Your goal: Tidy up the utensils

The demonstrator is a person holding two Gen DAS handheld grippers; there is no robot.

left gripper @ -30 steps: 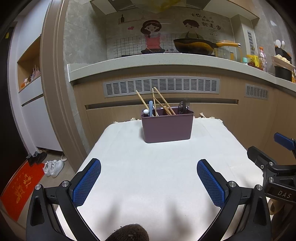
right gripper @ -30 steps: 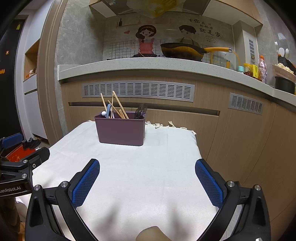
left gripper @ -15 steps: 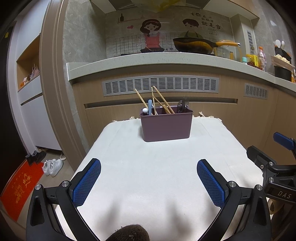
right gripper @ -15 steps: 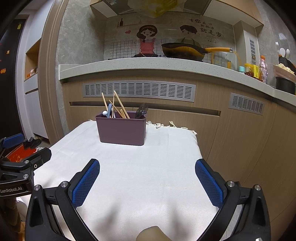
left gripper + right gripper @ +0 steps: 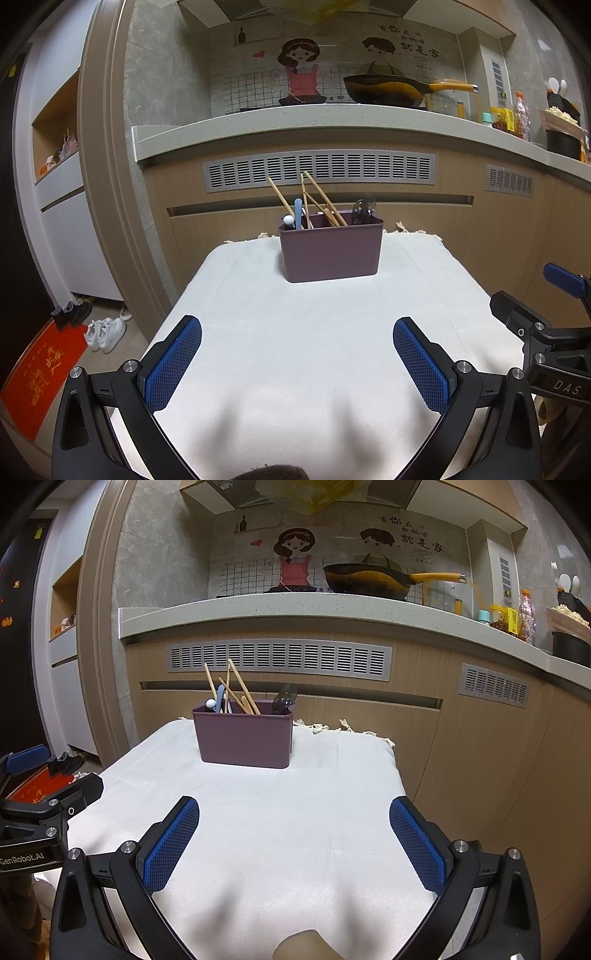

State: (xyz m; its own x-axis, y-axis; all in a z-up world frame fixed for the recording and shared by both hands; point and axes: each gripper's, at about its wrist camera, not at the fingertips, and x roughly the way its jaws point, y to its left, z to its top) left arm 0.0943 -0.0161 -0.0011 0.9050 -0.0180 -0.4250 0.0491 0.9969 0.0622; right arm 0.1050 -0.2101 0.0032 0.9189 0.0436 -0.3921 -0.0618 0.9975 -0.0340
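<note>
Change since the earlier frames: the purple caddy (image 5: pixel 330 251) sits slightly higher and smaller in the left wrist view, so the left claw (image 5: pixel 297 363) has drawn back a little; the right wrist view is nearly unchanged.

Task object: chopsticks (image 5: pixel 317 201), a blue-handled utensil (image 5: pixel 297 212) and a dark spoon (image 5: pixel 362 210) stand together in the caddy, leaning at different angles (which compartment each occupies cannot be told).

Caddy position: upright at the far end of the worktop (image 5: pixel 295 332), on a white cloth (image 5: pixel 280 812), well apart from both claws.

Left claw: jaws spread wide, nothing between the blue pads (image 5: pixel 171 363).

Right claw (image 5: pixel 293 843): jaws likewise spread wide and empty; its body shows at the right edge of the left wrist view.

Task stage (a judgement): no loose utensil is visible on the cloth, so sorting appears finished or not begun.

Risk 1, tipping: the caddy looks light and tall; a pull on one angled chopstick could drag it over.

Risk 2, tangling: crossed chopsticks may lift neighbours out when one is drawn.

Risk 3, cloth slip: the loose cloth could bunch or slide if a claw presses and pushes, shifting the caddy towards the fringed edge (image 5: pixel 343 729).

Risk 4, slender grasp: thin sticks may twist between wide pads.
</note>
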